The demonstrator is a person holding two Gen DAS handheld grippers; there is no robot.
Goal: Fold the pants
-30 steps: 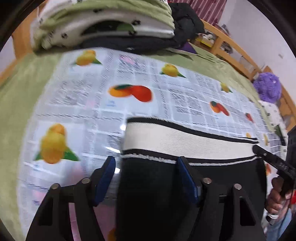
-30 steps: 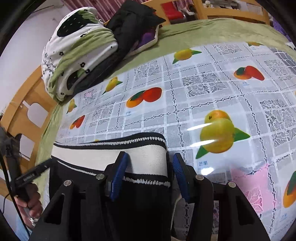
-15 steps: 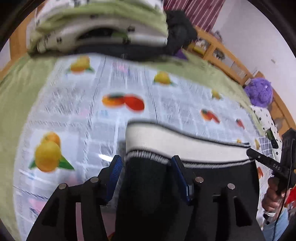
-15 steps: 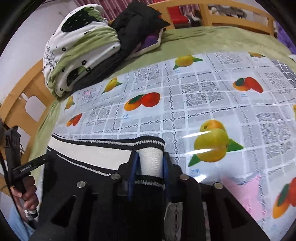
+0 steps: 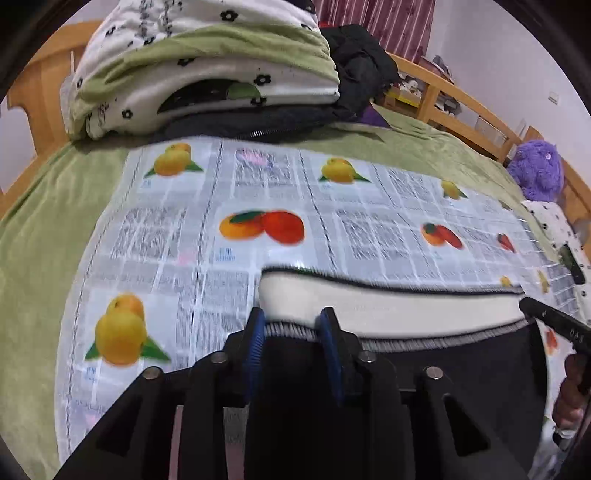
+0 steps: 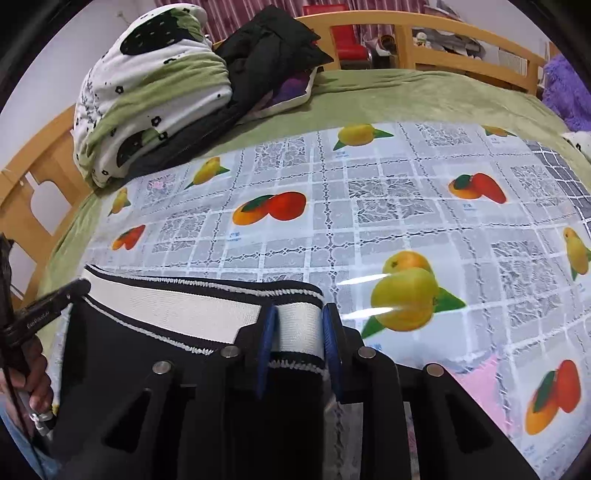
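A glossy plastic tablecloth printed with oranges, yellow fruit and grey lace squares (image 5: 258, 206) (image 6: 369, 206) lies over a green fleece blanket (image 5: 40, 236) (image 6: 388, 99) on a bed with a pale wooden frame (image 6: 424, 33) (image 5: 454, 92). At the far end sits a folded stack of white bedding with black flowers and green bands (image 5: 207, 70) (image 6: 155, 85), with a heap of black clothing (image 5: 362, 70) (image 6: 269, 51) just beside it. A dark red striped curtain (image 5: 388, 22) hangs behind, against a pale wall. A fluffy purple plush toy (image 5: 537, 170) rests near the bed's right edge in the left wrist view.

The black pants with a cream ribbed waistband edged in black (image 5: 388, 306) (image 6: 177, 310) lie flat on the near part of the tablecloth, waistband away from the cameras.

The left gripper (image 5: 293, 332) straddles the waistband's left corner; its blue pads (image 5: 255, 343) sit against the fabric on both sides and the jaws are closing. The right gripper (image 6: 297, 332) has the waistband's right corner between its blue pads (image 6: 266, 339), pressed against the cream band, the jaws easing open slightly. Each view catches the opposite gripper's tip and the hand (image 5: 570, 391) (image 6: 29, 373) holding it at the frame's edge.
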